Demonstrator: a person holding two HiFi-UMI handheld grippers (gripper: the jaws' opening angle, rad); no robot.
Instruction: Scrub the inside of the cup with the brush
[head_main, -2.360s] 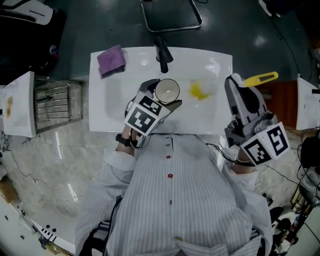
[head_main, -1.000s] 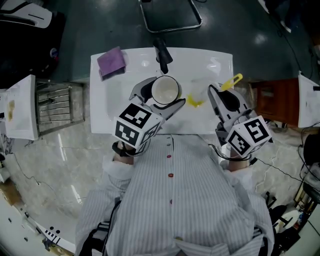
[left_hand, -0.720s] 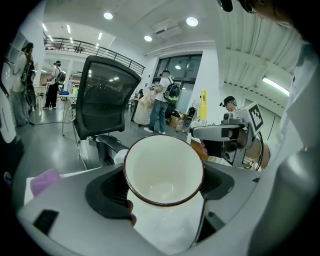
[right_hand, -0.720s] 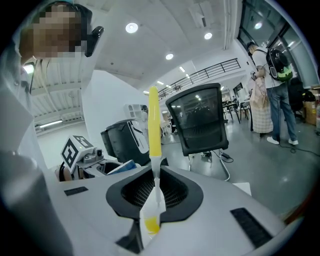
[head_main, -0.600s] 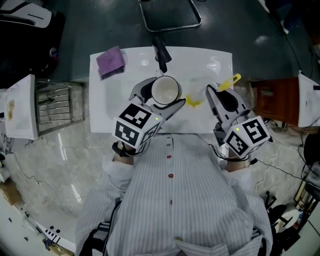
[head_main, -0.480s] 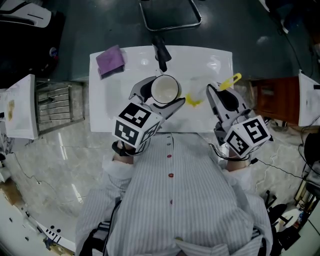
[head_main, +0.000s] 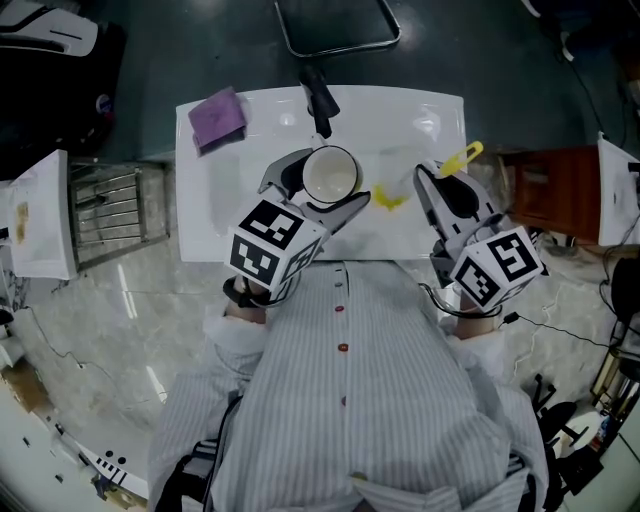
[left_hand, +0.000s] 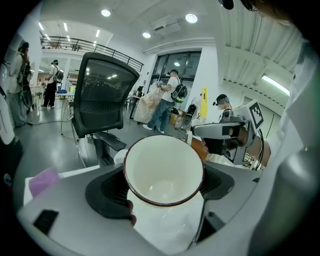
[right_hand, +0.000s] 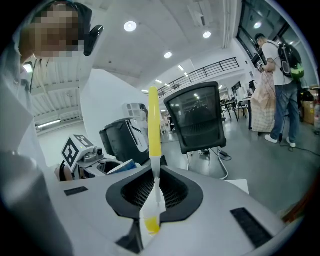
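At the far left of the head view a rack (head_main: 105, 205) stands beside the white sink (head_main: 432, 112), and a purple cloth (head_main: 217, 118) lies in the sink's left corner. Next comes the left gripper (head_main: 318, 192), held over the sink with its jaws clamped on the sides of the cup (head_main: 332, 172). The left gripper view shows the cup (left_hand: 164, 172) mouth-on, and what shows of its white inside looks clean and empty.

Just right of the cup is the yellow head of the brush (head_main: 388, 199), close to the rim but outside it. The right gripper (head_main: 437, 196) has its jaws closed on the brush's thin stem (right_hand: 154, 150), with the yellow handle sticking out beyond them.

Both tools are in hand and brought near each other, so pickup looks done. Scrubbing has not begun: the head has yet to enter the cup, and all the rubbing round the wall and bottom is left
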